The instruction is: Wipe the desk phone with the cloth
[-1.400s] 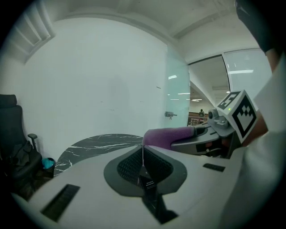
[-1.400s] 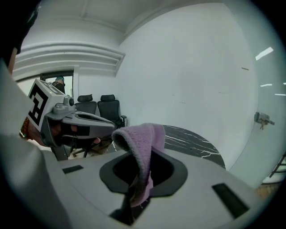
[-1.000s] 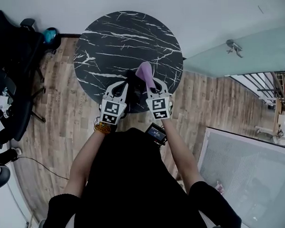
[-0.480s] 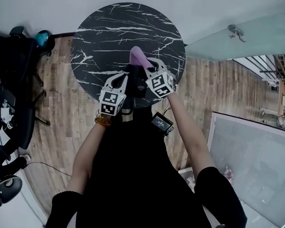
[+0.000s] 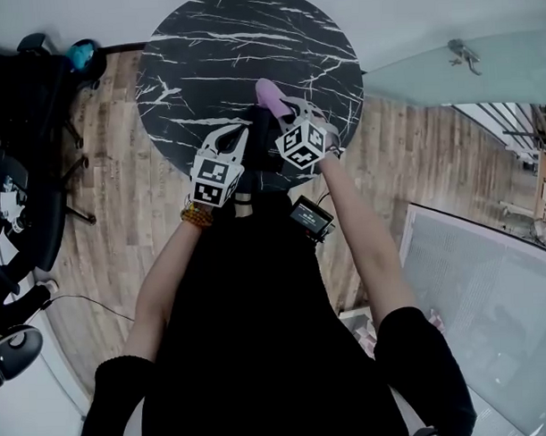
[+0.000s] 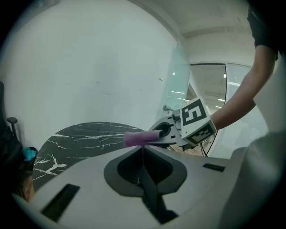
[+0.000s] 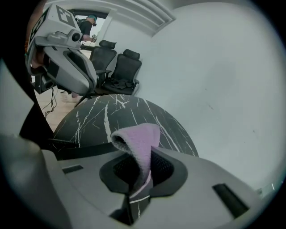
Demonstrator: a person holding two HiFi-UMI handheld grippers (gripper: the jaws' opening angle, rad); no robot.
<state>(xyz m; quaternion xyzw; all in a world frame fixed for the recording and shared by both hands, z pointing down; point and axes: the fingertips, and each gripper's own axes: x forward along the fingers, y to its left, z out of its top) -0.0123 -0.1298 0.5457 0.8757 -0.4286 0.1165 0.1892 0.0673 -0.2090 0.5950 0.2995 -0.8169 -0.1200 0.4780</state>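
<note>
Cloth (image 7: 136,141) is pinched in the right claw (image 7: 139,172), clearest in its own view; the left claw (image 6: 142,150) is closed, empty.

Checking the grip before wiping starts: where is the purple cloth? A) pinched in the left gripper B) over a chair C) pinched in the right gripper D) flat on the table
C: the right gripper is shut on the cloth; the left gripper is shut with nothing in it.

Folded purple cloth (image 7: 136,142) in jaws of right gripper (image 7: 137,175), over dark, probable desk phone (image 5: 259,147)
</note>
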